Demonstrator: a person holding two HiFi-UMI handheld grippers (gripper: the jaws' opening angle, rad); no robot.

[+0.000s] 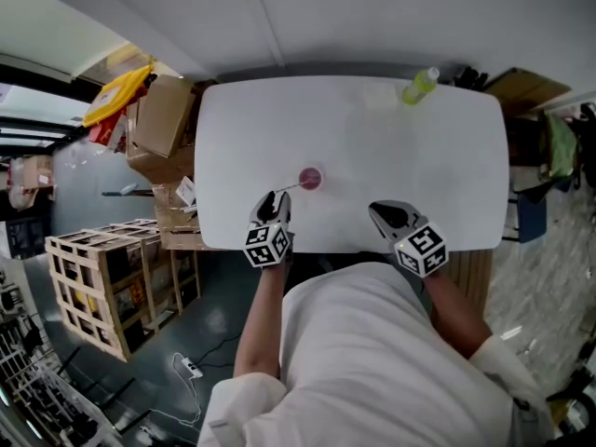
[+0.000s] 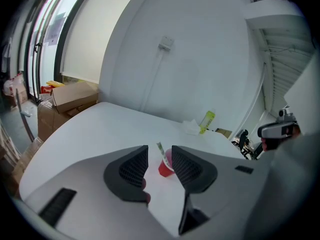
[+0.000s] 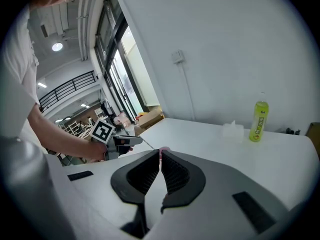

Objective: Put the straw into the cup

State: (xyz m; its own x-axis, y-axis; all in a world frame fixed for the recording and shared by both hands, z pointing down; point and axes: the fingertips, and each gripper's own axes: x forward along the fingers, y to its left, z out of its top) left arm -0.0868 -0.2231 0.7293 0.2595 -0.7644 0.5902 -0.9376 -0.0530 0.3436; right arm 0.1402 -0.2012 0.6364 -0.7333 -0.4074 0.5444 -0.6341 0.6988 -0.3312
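Observation:
A small red cup (image 1: 310,178) stands on the white table (image 1: 438,166) near its front edge. A thin straw (image 1: 291,186) rests in the cup and leans out toward my left gripper (image 1: 271,200). That gripper sits just left of the cup, open, with nothing between its pads. In the left gripper view the cup (image 2: 165,167) and straw (image 2: 160,149) show through the gap ahead of the left gripper (image 2: 160,152). My right gripper (image 1: 386,215) hovers to the right of the cup, shut and empty. In its own view the right gripper (image 3: 160,153) hides most of the cup (image 3: 164,149).
A yellow-green bottle (image 1: 420,86) and a white tissue pack (image 1: 377,96) stand at the table's far edge. Cardboard boxes (image 1: 160,117) and a wooden crate (image 1: 101,276) sit on the floor to the left. Clutter lines the right side.

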